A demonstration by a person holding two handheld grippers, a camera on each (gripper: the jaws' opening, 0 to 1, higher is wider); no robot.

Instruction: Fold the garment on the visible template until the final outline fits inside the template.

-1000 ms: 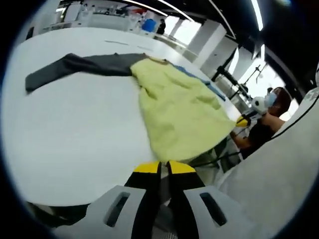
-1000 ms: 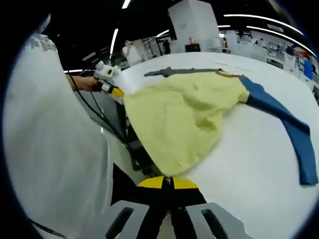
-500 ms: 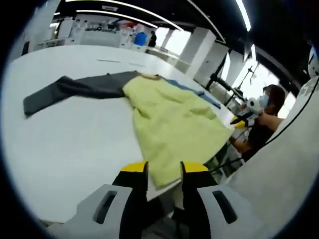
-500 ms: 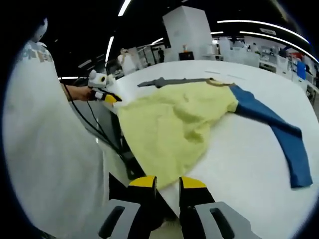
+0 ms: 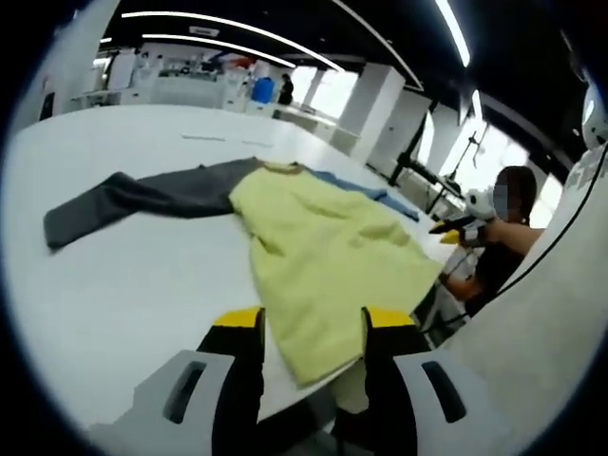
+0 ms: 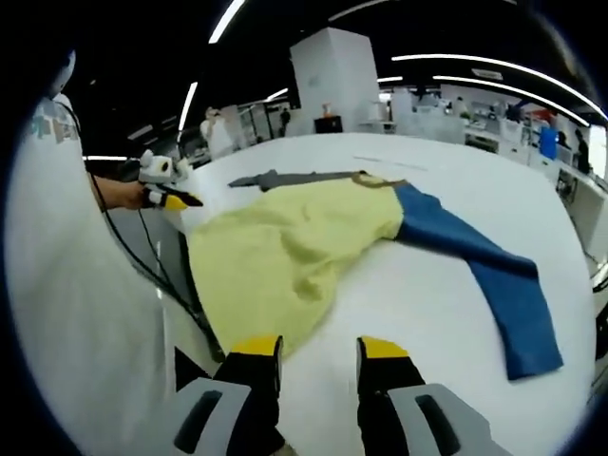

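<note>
A garment lies spread on the white table point(image 5: 123, 285). It has a yellow body point(image 5: 313, 247), a grey sleeve point(image 5: 142, 195) and a blue sleeve point(image 5: 366, 188). My left gripper point(image 5: 313, 323) is open, and the yellow hem at the table edge lies loose between its jaws. The right gripper point(image 5: 454, 228) shows at the far right, held in a hand. In the right gripper view the yellow body point(image 6: 285, 256) lies ahead, with the blue sleeve point(image 6: 484, 275) stretching right and the grey sleeve point(image 6: 285, 178) behind. My right gripper point(image 6: 318, 350) is open beside the hem. The left gripper point(image 6: 166, 195) is at the left.
The table's near edge point(image 6: 190, 313) runs just below the hem, with cables point(image 6: 142, 275) hanging beside it. The person's white clothing point(image 6: 76, 313) takes up the left of the right gripper view. Benches and equipment point(image 5: 190, 76) stand far behind the table.
Both grippers were shut on the yellow hem a second ago; they have opened wide and let it go. The hem now rests at the table edge.
</note>
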